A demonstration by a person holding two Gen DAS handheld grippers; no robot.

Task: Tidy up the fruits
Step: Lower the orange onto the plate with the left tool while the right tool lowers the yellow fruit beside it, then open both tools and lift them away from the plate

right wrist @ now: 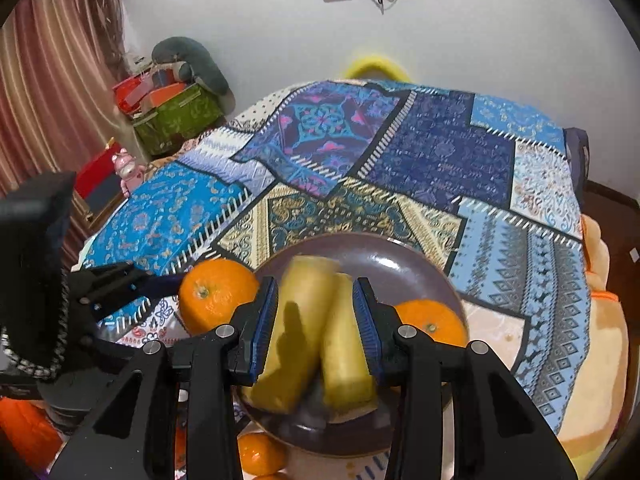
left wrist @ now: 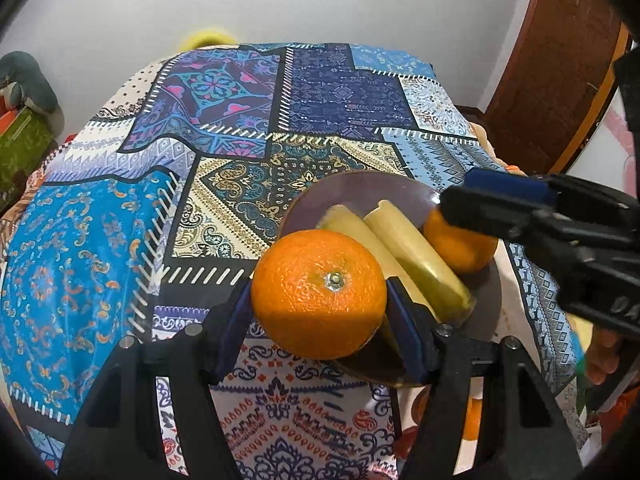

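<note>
Left gripper (left wrist: 320, 300): jaws pinching a large orange (left wrist: 319, 294) between the blue pads, stem end facing the camera; the fruit hangs over the near-left rim of the plate.
Right gripper (right wrist: 315, 326): jaws closed on a pair of bananas (right wrist: 316, 332), pads pressed against both outer sides; the bananas sit over the middle of the plate, slightly blurred.
Plate (right wrist: 384, 258): dark purple-brown, round, standing near the front of the tabletop. Its far half is bare.
Second orange (right wrist: 432, 322): on the plate's right side, just beside the right gripper's right finger.
Loose oranges (right wrist: 260, 454): on the cloth below the plate's near rim, partly hidden by the gripper; how many, I cannot tell.
Spacing of grippers: in the right wrist view the left gripper's orange is just beside the right gripper's left finger, near the plate's left rim; little room between the two tools.
Tabletop (left wrist: 344, 92): covered by a patchwork cloth; the whole far stretch and the left side are open.
Edges: the cloth's far edge runs close to the white wall (left wrist: 320, 4); the right edge drops beside a wooden door (left wrist: 560, 60); the left edge falls toward a green box (right wrist: 176, 118) on the floor.
</note>
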